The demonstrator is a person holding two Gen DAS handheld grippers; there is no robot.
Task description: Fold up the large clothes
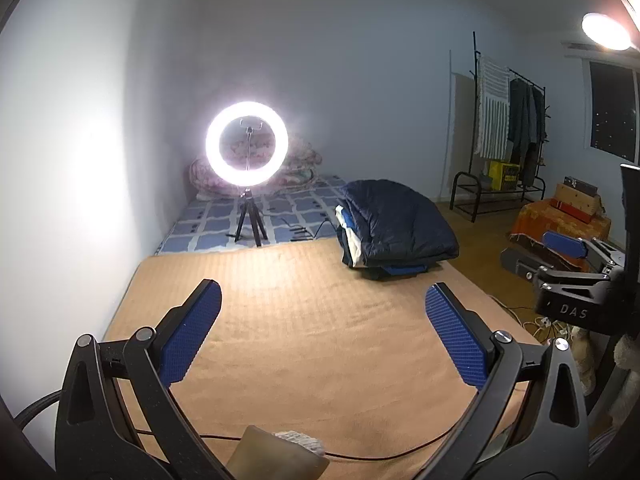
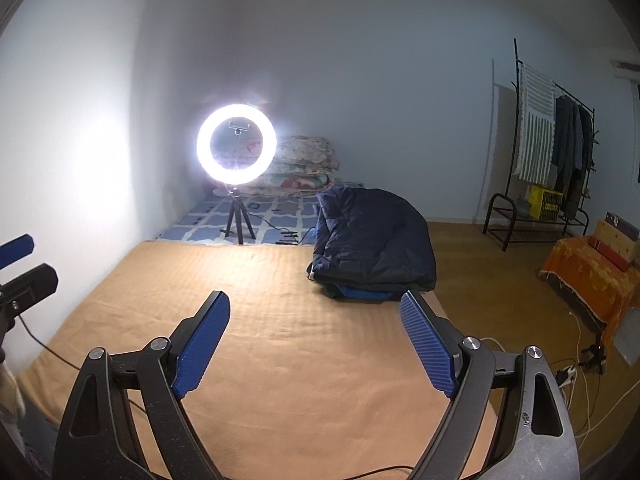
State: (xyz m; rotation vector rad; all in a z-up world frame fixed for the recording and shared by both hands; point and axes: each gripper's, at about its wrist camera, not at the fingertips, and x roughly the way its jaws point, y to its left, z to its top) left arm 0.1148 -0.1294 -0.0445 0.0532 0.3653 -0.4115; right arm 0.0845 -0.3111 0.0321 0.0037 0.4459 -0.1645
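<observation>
Folded navy padded jacket (image 2: 372,240), topmost on stack at tan blanket's (image 1: 300,320) far edge: soft, bulky, slippery-looking; grasp hem corners; left gripper (image 1: 322,332) and right gripper (image 2: 316,344) fingers wide, empty.

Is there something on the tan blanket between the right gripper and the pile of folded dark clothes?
Nothing visible. In the right wrist view, the right gripper has open, empty jaws, and only bare tan blanket lies between it and the folded dark clothes. The ring light on its tripod stands farther back, left of that path.
</observation>
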